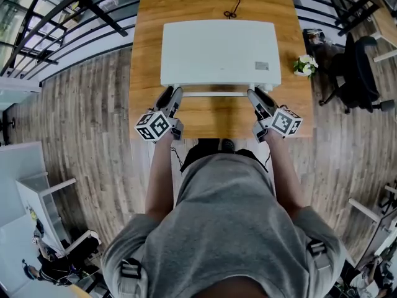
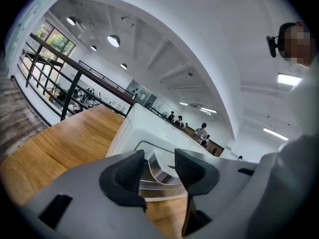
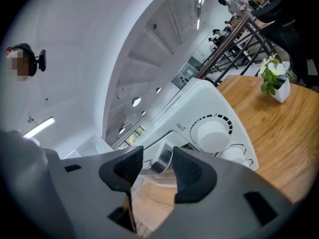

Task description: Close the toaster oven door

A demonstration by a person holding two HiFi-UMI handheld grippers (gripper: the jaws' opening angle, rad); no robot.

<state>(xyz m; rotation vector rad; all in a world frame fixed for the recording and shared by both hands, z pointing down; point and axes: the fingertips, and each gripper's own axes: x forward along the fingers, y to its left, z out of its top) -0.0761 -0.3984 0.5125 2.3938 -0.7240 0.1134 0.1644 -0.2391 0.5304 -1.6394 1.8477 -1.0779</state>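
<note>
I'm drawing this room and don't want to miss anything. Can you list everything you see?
table: one, brown wood, under everything
oven: one, white, middle of the table
handle: one, pale bar, along the oven's front
knobs: two, white, oven's front, right side
cable: one, black, behind the oven
plant: one, white flowers, table's right edge
chair: one, black, right of the table
railing: one, black, beyond the table
left gripper: grey, open, handle's left end
right gripper: grey, open, handle's right end
</note>
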